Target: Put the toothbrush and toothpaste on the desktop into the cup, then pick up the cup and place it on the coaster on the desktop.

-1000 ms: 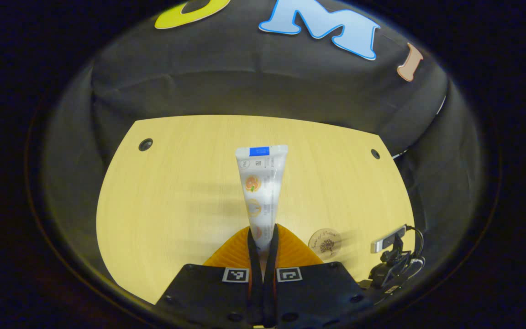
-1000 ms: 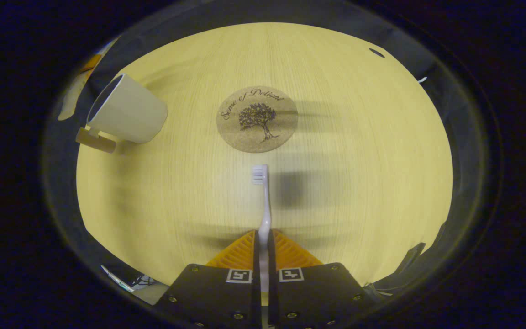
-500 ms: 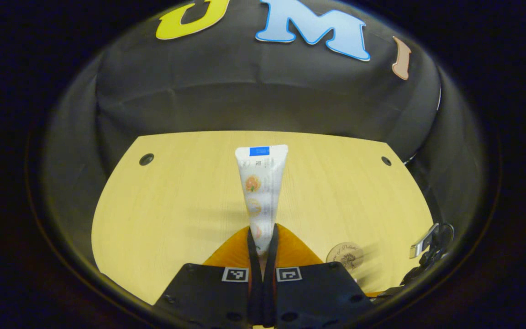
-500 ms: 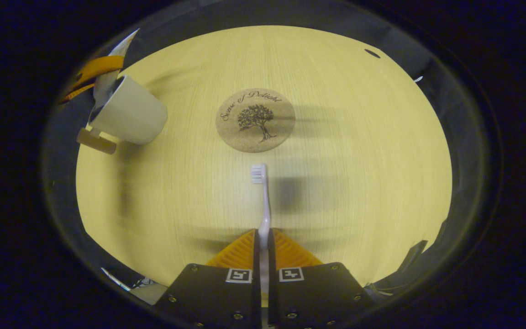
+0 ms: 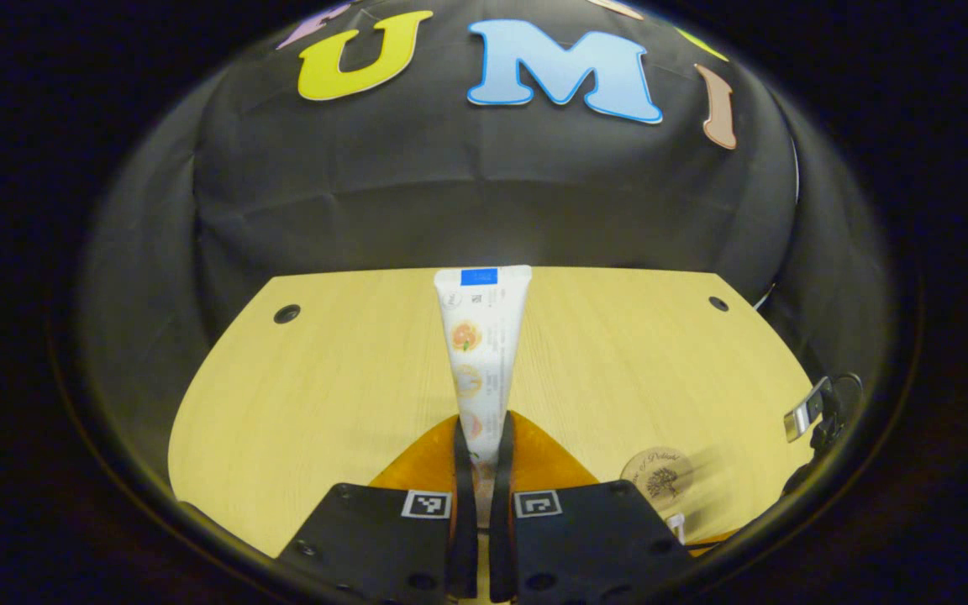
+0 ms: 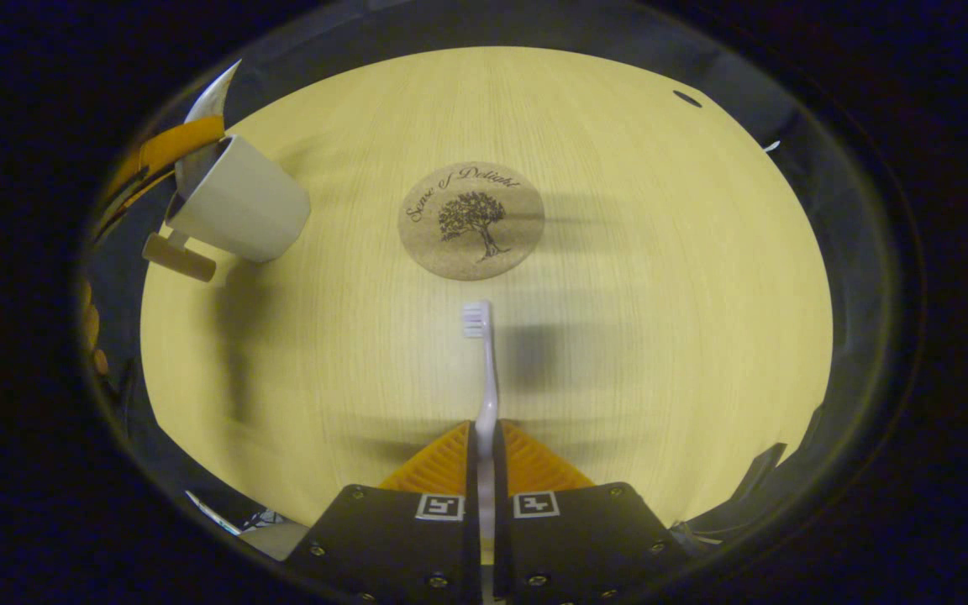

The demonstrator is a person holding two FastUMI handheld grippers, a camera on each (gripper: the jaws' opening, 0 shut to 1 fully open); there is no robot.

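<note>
In the left gripper view my left gripper (image 5: 481, 449) is shut on the white toothpaste tube (image 5: 481, 353), which points away over the wooden table (image 5: 307, 395). The cork coaster (image 5: 659, 481) lies low on the right. In the right gripper view my right gripper (image 6: 485, 441) is shut on the white toothbrush (image 6: 484, 370), bristles forward, held above the table. The coaster (image 6: 471, 220) lies just beyond the brush head. The white cup (image 6: 240, 202) stands at the far left, and the toothpaste tube (image 6: 213, 91) slants into its mouth, held by the left gripper (image 6: 171, 149).
A small camera on a stand (image 5: 810, 410) sits at the table's right edge. Two dark round holes (image 5: 286, 314) (image 5: 718, 303) mark the far corners. Black cloth walls close in the table on all sides.
The left gripper has brought the toothpaste to the cup, and the tube now reaches into its mouth; its view has tilted upward. The right gripper and toothbrush have stayed still.
</note>
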